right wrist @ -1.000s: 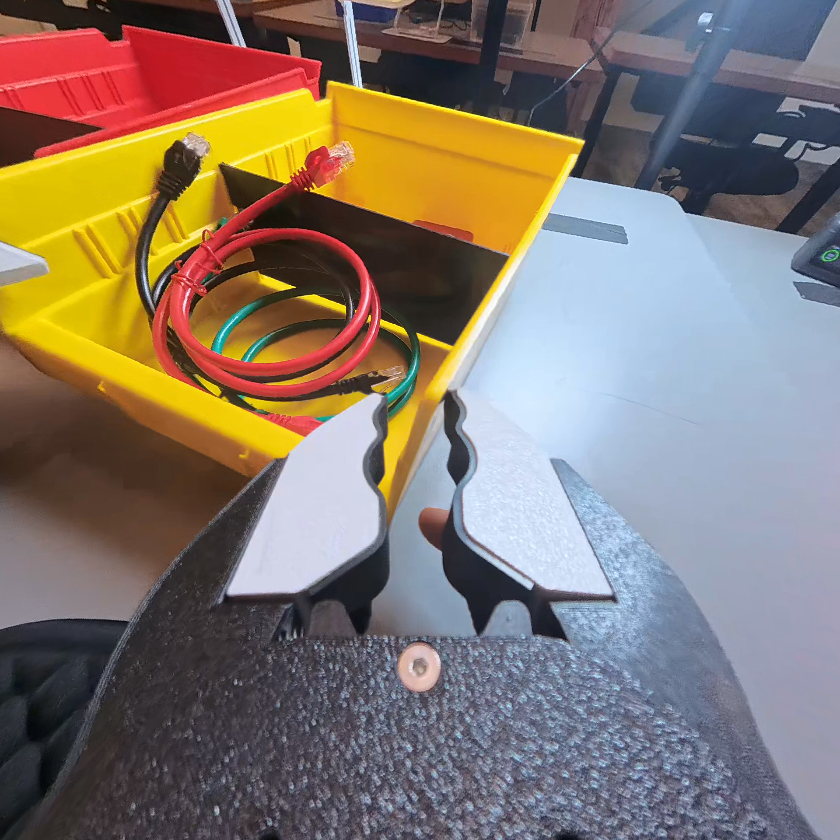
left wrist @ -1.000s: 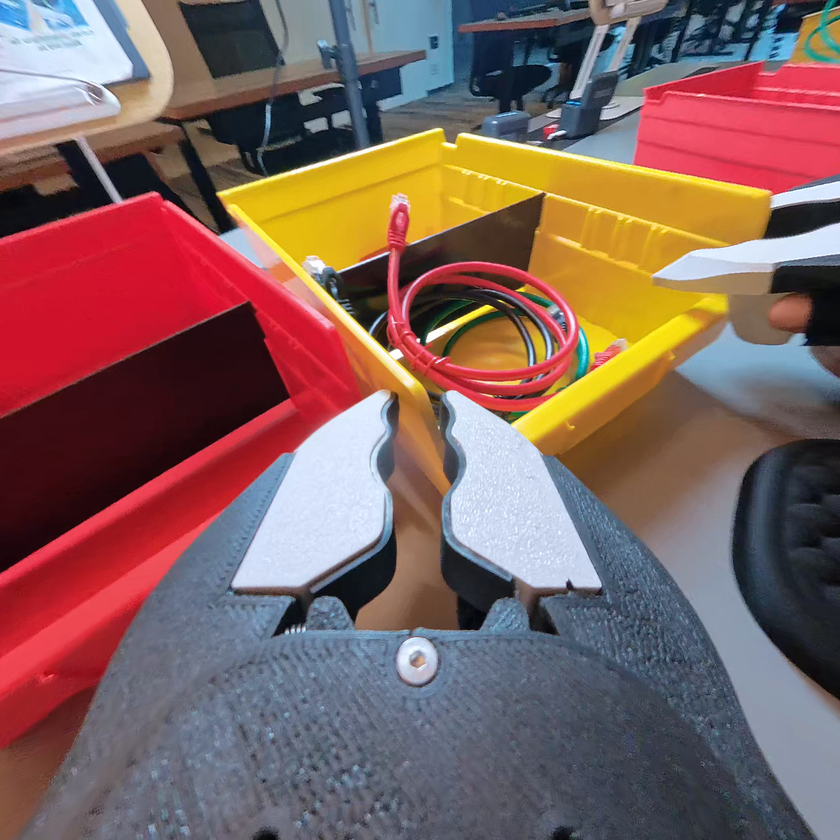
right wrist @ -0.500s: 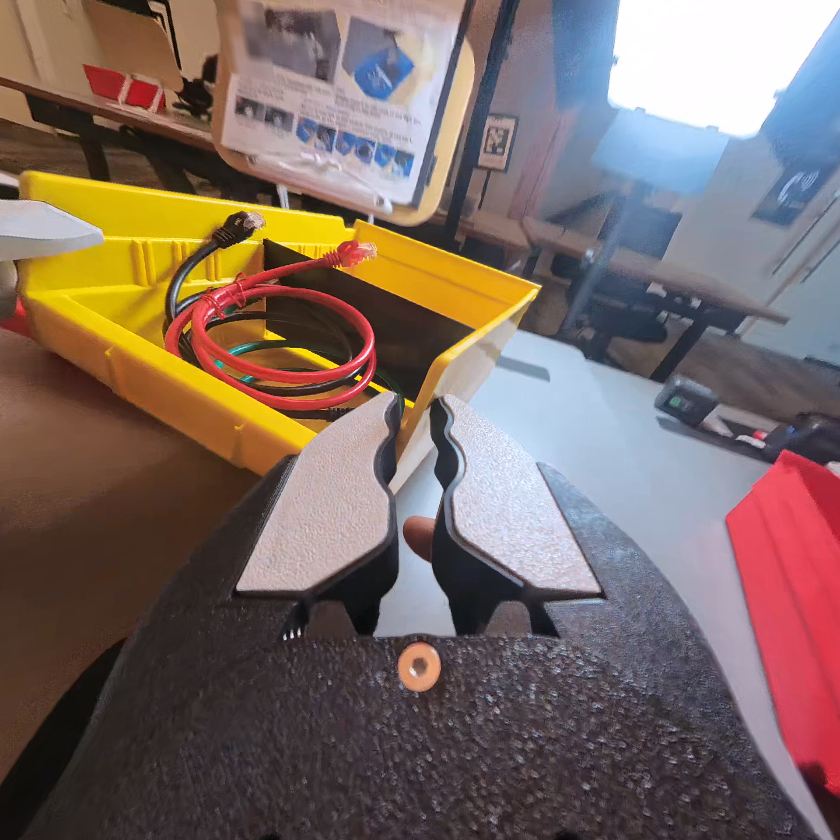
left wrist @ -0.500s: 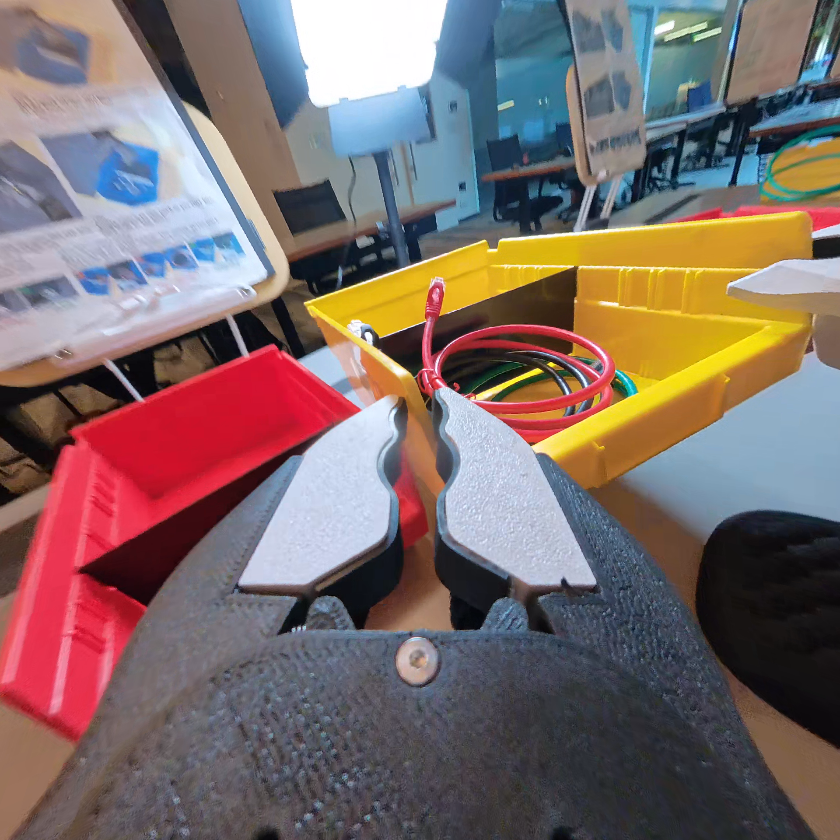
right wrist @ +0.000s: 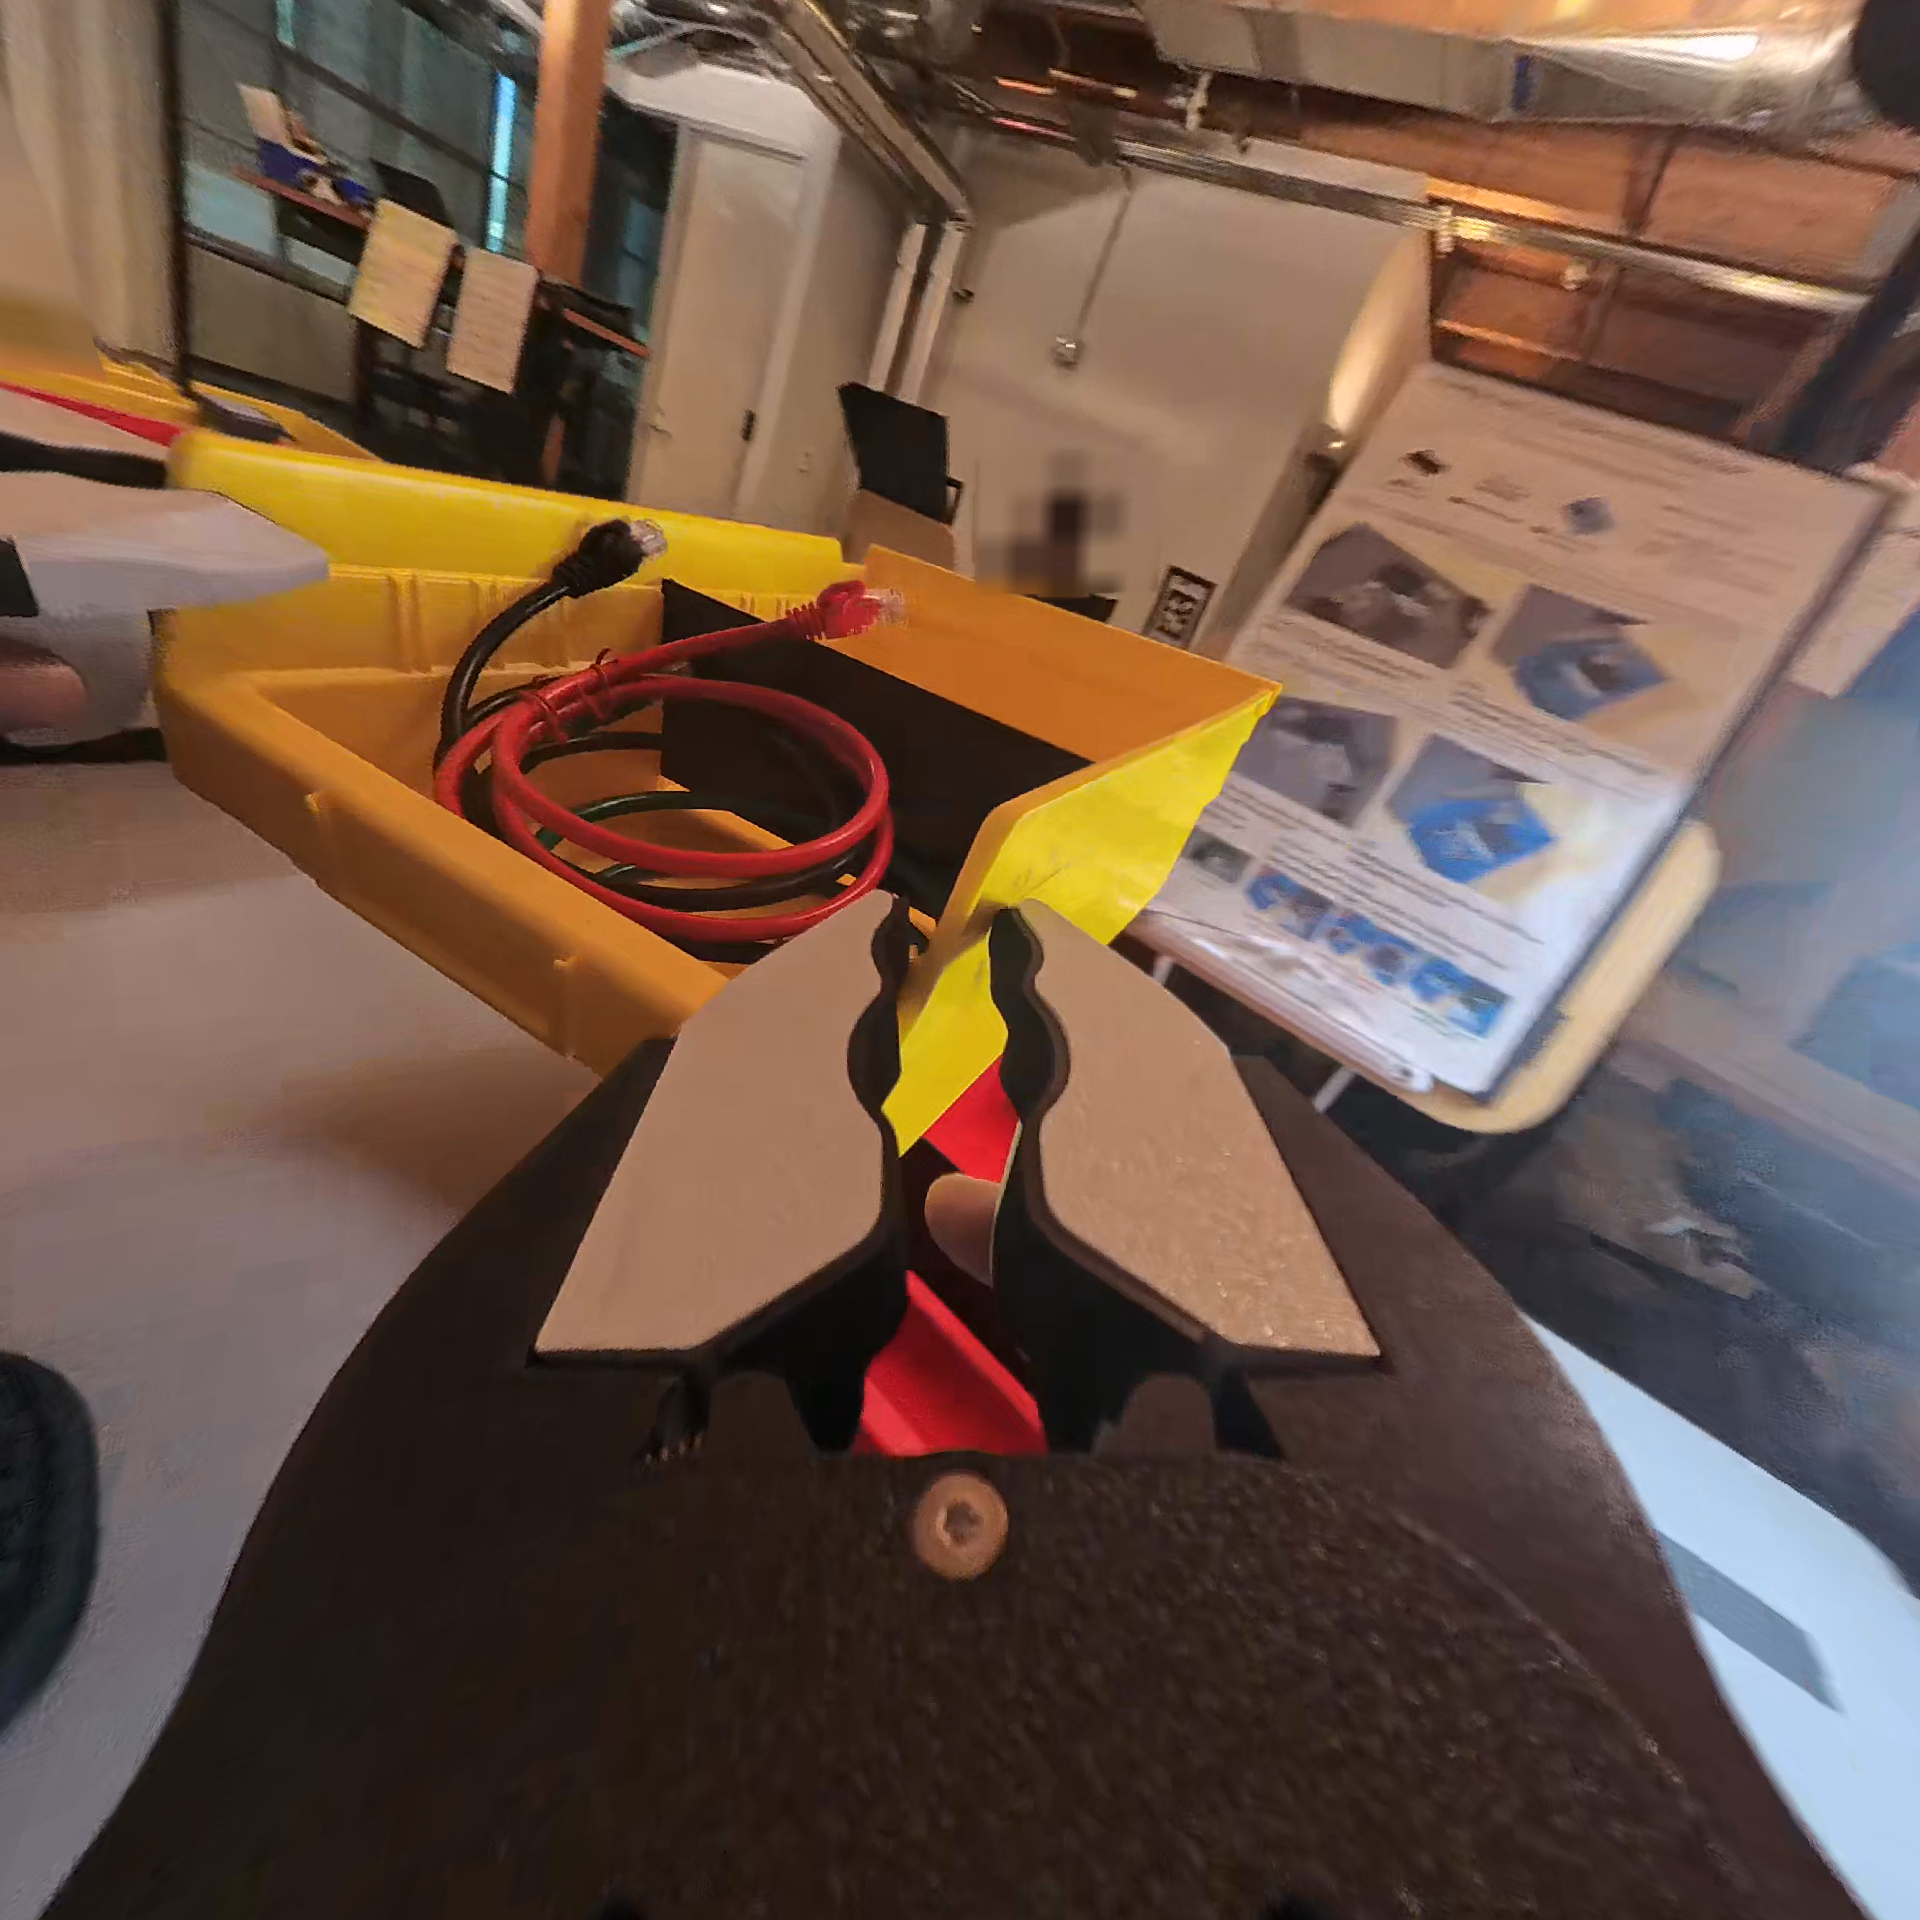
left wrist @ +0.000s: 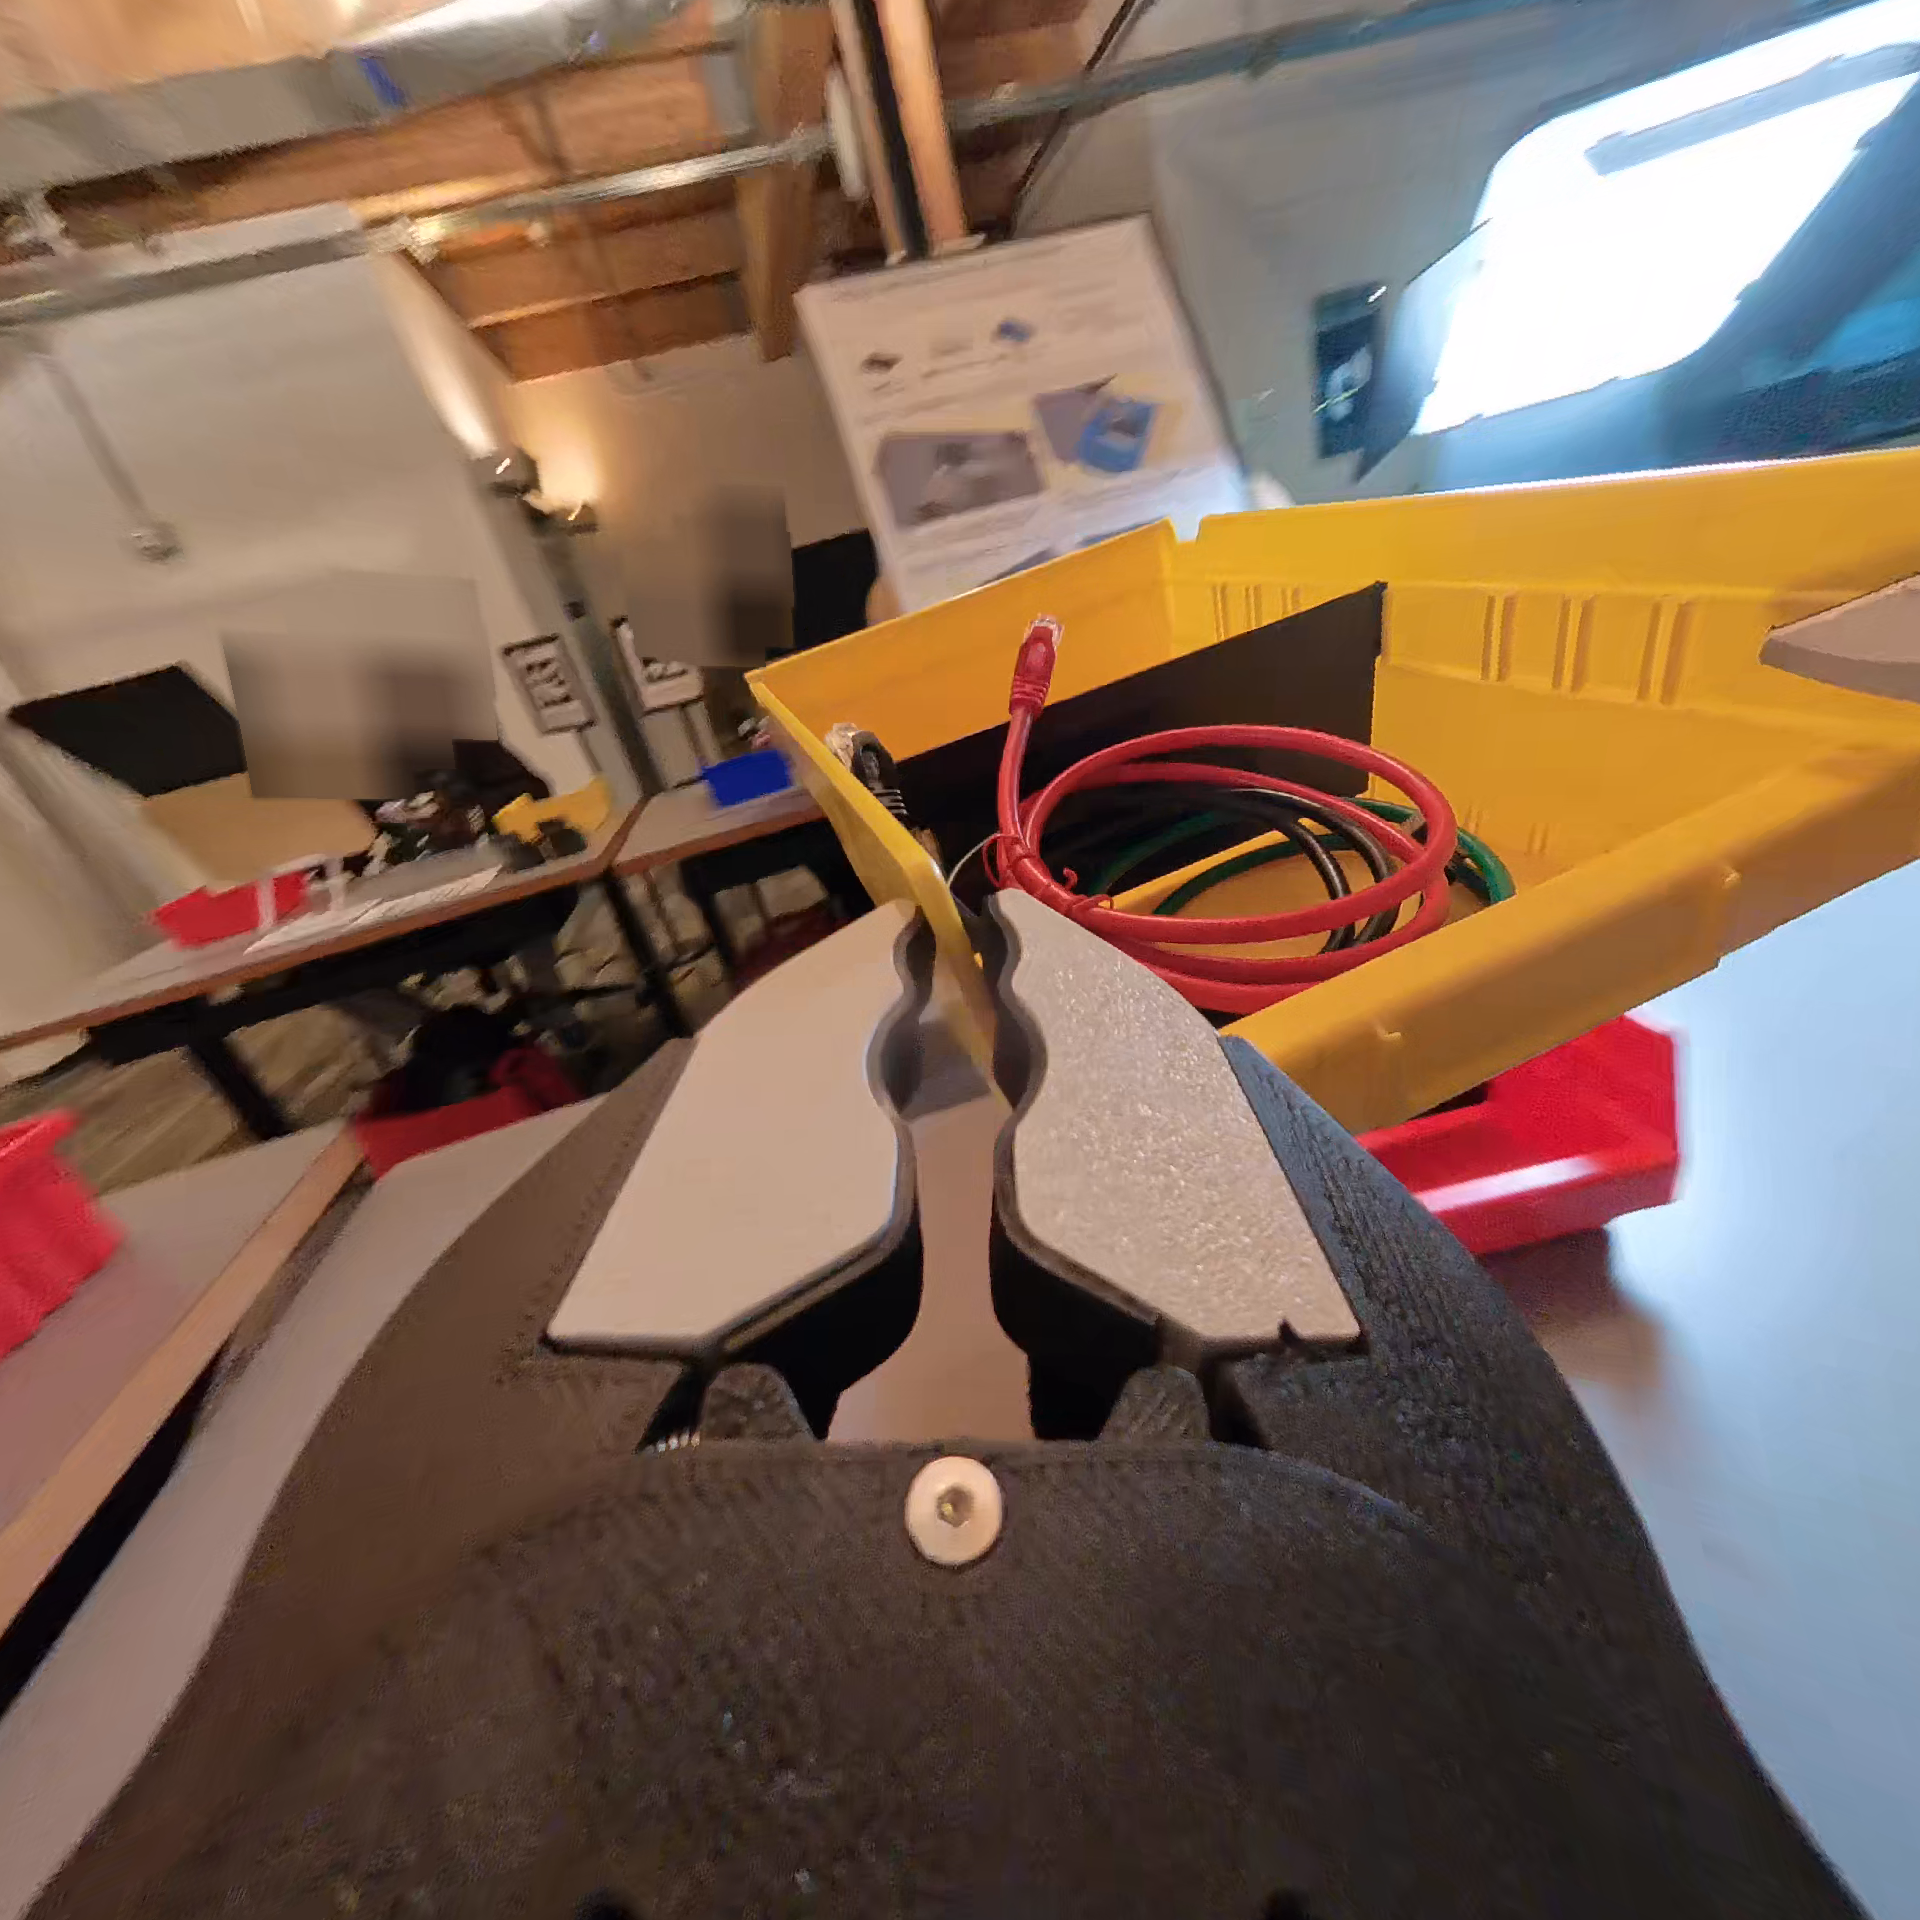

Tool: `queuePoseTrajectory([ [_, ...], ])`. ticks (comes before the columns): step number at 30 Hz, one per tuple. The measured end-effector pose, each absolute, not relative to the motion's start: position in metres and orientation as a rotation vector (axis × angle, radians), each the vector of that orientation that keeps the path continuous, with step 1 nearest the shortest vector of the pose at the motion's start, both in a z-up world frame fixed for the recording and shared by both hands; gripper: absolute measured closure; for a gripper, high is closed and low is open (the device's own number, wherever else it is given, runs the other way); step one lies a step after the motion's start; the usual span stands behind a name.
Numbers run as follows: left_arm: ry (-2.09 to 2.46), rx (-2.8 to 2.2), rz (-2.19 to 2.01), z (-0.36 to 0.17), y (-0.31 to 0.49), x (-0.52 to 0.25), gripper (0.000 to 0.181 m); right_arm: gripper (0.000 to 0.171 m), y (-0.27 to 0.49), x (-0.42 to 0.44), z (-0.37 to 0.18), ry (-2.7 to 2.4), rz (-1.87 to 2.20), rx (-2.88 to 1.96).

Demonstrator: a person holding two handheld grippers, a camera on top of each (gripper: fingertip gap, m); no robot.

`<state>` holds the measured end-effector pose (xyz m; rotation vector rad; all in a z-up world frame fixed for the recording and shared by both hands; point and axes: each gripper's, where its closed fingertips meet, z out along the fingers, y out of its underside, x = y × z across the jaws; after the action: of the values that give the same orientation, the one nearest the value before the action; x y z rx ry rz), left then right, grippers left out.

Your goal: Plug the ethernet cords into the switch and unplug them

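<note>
A yellow bin (left wrist: 1558, 582) holds coiled ethernet cords: a red cord (left wrist: 1226, 743), a black one and a green one (left wrist: 1486, 862), in front of a black divider (left wrist: 1247, 675). My left gripper (left wrist: 956, 935) is shut on the bin's left side wall. My right gripper (right wrist: 951, 935) is shut on the bin's right side wall (right wrist: 1091, 831). The bin (right wrist: 416, 862) is held off the table and tilted. The red cord (right wrist: 707, 862) and the black cord's plug (right wrist: 608, 551) stick up. Each view shows the other gripper's finger at its edge. No switch is in view.
A red bin (left wrist: 1538, 1132) lies on the grey table below the yellow bin and shows between my right fingers (right wrist: 935, 1382). A poster board (right wrist: 1455, 727) stands behind. Other tables (left wrist: 364, 925) with clutter stand to the left. Left tips to right tips: about 20 centimeters.
Both grippers have risen with the yellow bin clamped between them. The bin has left the table and tilted, and the views now look up toward the room and ceiling.
</note>
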<state>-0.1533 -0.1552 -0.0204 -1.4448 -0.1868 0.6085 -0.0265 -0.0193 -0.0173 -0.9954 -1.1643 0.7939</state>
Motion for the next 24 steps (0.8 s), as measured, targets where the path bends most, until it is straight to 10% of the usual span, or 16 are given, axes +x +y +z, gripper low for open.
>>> queuePoseTrajectory([
  [19, -0.597, -1.705, 0.591, -0.199, -0.222, -0.304, 0.175, 0.15, -0.075, -0.19, -0.211, -1.504, 0.91, -1.235],
  [24, -0.571, -1.751, 0.558, -0.196, -0.223, -0.311, 0.146, 0.134, -0.07, -0.164, -0.214, -1.723, 0.887, -1.2],
])
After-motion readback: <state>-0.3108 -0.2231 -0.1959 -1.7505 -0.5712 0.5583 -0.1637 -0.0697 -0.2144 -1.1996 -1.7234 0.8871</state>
